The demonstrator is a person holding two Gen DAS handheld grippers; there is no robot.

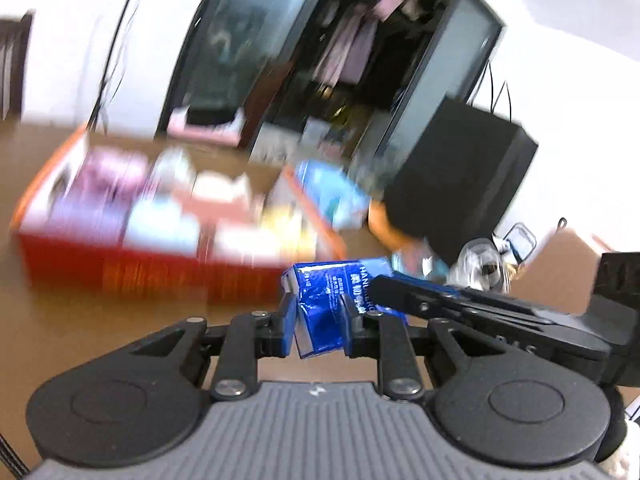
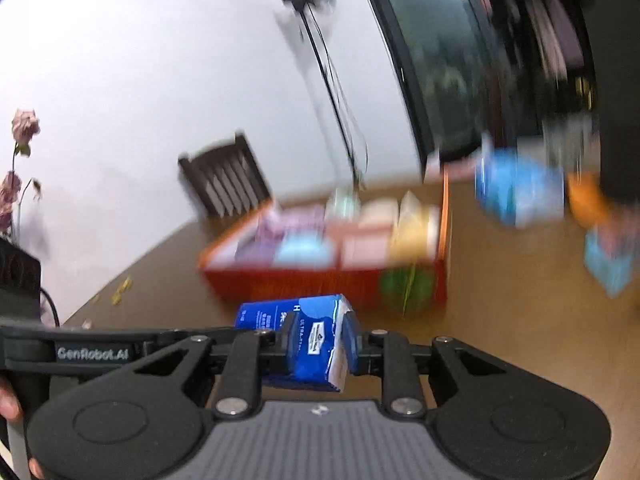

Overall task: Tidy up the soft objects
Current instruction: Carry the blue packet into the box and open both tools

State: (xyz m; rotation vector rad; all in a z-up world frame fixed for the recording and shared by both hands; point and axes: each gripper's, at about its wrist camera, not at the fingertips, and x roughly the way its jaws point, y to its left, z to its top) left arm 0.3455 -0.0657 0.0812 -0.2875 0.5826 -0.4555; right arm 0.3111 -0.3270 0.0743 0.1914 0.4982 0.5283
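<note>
Both grippers grip the same dark blue tissue pack. In the left wrist view my left gripper is shut on the blue tissue pack, and the right gripper's fingers clamp its right end. In the right wrist view my right gripper is shut on the pack, with the left gripper reaching in from the left. A red box packed with several soft packs lies beyond on the brown table; it also shows in the right wrist view. Both views are motion-blurred.
More blue packs lie right of the box. An orange object and a black box stand at the right. A dark chair stands behind the table. A glass item sits near the black box.
</note>
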